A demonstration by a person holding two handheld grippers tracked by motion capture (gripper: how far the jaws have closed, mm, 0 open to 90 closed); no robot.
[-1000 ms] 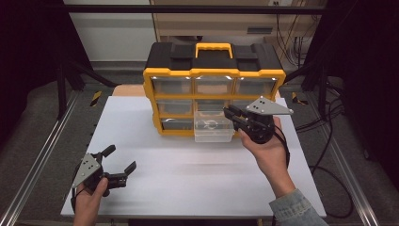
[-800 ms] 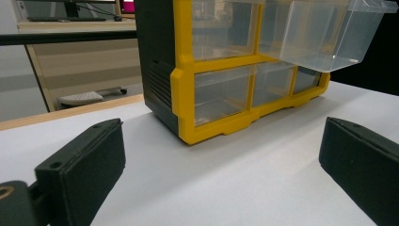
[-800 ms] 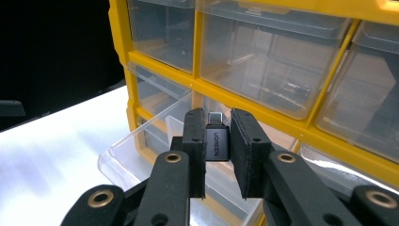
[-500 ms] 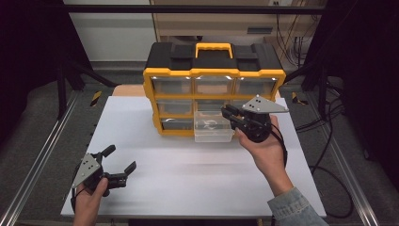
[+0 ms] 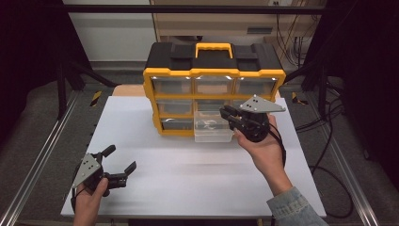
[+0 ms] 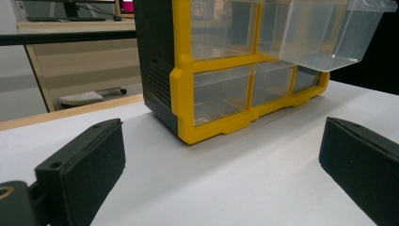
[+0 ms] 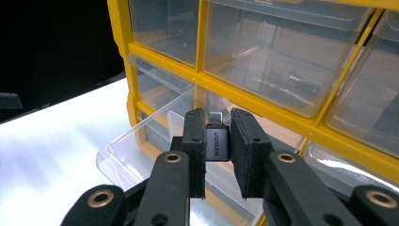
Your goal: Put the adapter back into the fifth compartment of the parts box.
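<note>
A black and yellow drawer organizer (image 5: 214,80) stands at the back of the white table. Its clear bottom-middle drawer (image 5: 212,129) is pulled out. My right gripper (image 5: 226,114) hovers over that drawer's right side. In the right gripper view the right gripper (image 7: 217,120) is shut on a small black USB adapter (image 7: 217,141), held just above the open drawer (image 7: 141,141). Near the table's front left, my left gripper (image 5: 120,159) rests open and holds nothing. The left gripper view has the left gripper (image 6: 221,141) aimed at the organizer (image 6: 221,70) and the protruding drawer (image 6: 329,33).
The white table top (image 5: 188,179) spreads between the two hands. Metal rails (image 5: 42,160) run along both sides of the table. Cables (image 5: 324,141) trail off to the right. The organizer's other drawers are pushed in.
</note>
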